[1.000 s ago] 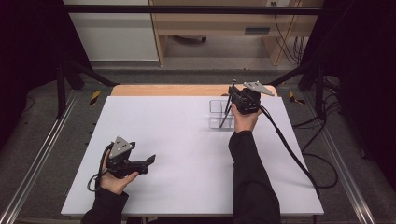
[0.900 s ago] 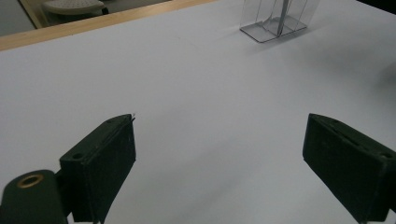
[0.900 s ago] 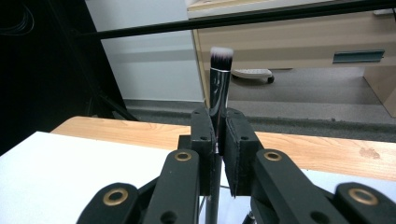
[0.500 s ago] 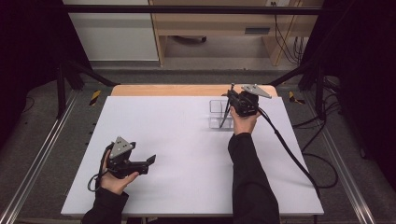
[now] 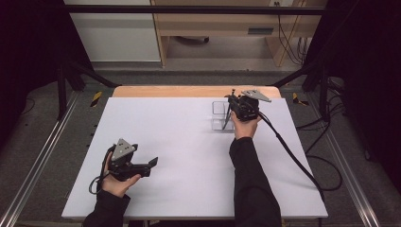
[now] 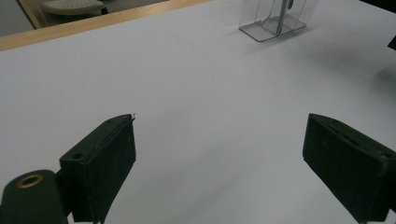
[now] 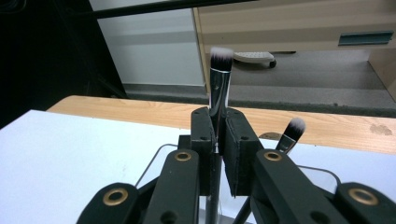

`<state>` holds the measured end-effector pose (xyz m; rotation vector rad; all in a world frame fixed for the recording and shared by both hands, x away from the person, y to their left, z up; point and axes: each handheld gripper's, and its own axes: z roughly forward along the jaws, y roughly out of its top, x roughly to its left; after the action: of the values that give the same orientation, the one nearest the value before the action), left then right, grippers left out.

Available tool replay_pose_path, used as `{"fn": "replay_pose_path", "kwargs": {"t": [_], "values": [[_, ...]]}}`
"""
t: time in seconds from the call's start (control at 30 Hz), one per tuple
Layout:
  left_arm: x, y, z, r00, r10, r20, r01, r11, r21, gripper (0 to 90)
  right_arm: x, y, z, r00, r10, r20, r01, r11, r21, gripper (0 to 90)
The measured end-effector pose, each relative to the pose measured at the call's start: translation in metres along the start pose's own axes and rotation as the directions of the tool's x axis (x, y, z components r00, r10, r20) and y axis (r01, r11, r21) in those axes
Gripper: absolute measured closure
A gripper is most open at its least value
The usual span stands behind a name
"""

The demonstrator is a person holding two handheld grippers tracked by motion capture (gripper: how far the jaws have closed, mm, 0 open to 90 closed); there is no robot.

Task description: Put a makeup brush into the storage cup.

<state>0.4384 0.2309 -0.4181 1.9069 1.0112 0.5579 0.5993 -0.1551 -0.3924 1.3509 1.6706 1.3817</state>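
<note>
White sheeting covers the table (image 5: 189, 142), which carries a bare wooden strip along its far edge. The landmark for all positions below is the clear organiser (image 5: 218, 115), a transparent compartmented holder standing on the far right part of the sheet.

Left gripper (image 5: 152, 163): located well to the left of the clear organiser and nearer the person, close to the front left part of the sheet. It lies roughly level, jaws pointing toward the table centre. In the left gripper view its two black jaws stand wide apart with bare sheet between them; nothing is gripped. The clear organiser (image 6: 273, 18) appears far ahead of it in that view.

Right gripper (image 5: 230, 105): located directly at the right side of the clear organiser, above its rim. In the right gripper view the jaws are closed on the chrome handle of a makeup brush (image 7: 219, 86), which stands upright, bristle head up, its lower end reaching down into the clear organiser. A second brush (image 7: 292, 133) leans inside the clear organiser, just to the right of the gripped one.
</note>
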Motion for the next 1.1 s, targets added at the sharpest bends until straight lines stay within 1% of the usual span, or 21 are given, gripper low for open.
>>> {"fn": "replay_pose_path", "kwargs": {"t": [0.17, 0.37, 0.47, 0.6, 0.7, 0.77, 0.83, 0.87, 1.03, 1.1], "values": [[0.000, 0.000, 0.000, 1.0000, 0.001, 0.000, -0.001, 1.0000, 0.000, 8.6, 0.002, -0.004, 0.002, 0.9999, -0.011, 0.002, 0.011, 1.000, 0.011, 83.9], [0.000, 0.000, 0.000, 1.0000, 0.000, 0.000, 0.000, 1.0000, 0.000, 8.6, 0.002, -0.005, 0.003, 0.9999, -0.010, 0.009, 0.010, 1.000, 0.027, 83.8], [0.000, 0.000, 0.000, 1.0000, 0.000, 0.001, 0.000, 1.0000, 0.001, 8.6, 0.003, -0.006, 0.004, 0.9998, -0.020, 0.007, 0.019, 0.999, 0.038, 83.7], [-0.001, 0.000, 0.001, 1.0000, 0.004, 0.000, -0.004, 1.0000, 0.004, 8.6, 0.004, -0.009, 0.004, 0.9994, -0.035, 0.005, 0.035, 0.997, 0.070, 83.5], [-0.001, 0.000, 0.001, 1.0000, 0.005, 0.000, -0.005, 1.0000, 0.006, 8.6, 0.005, -0.010, 0.003, 0.9993, -0.036, -0.008, 0.037, 0.995, 0.098, 82.3], [-0.001, 0.000, 0.002, 1.0000, 0.005, 0.001, -0.005, 0.9999, 0.009, 8.6, 0.006, -0.010, 0.001, 0.9991, -0.041, -0.012, 0.042, 0.994, 0.103, 79.1], [-0.001, -0.001, 0.002, 1.0000, 0.007, 0.000, -0.007, 0.9999, 0.011, 8.6, 0.008, -0.011, 0.000, 0.9989, -0.039, -0.026, 0.042, 0.992, 0.116, 74.5], [-0.001, -0.001, 0.002, 1.0000, 0.007, -0.001, -0.007, 0.9999, 0.011, 8.6, 0.008, -0.011, -0.002, 0.9984, -0.049, -0.028, 0.052, 0.991, 0.122, 71.6], [-0.001, -0.001, 0.002, 1.0000, 0.005, -0.002, -0.005, 0.9999, 0.013, 8.6, 0.009, -0.012, -0.012, 0.9969, -0.054, -0.058, 0.060, 0.991, 0.121, 59.3], [-0.001, -0.001, 0.003, 1.0000, 0.005, -0.001, -0.005, 0.9999, 0.014, 8.6, 0.009, -0.012, -0.017, 0.9965, -0.057, -0.061, 0.064, 0.991, 0.119, 54.2]]}}
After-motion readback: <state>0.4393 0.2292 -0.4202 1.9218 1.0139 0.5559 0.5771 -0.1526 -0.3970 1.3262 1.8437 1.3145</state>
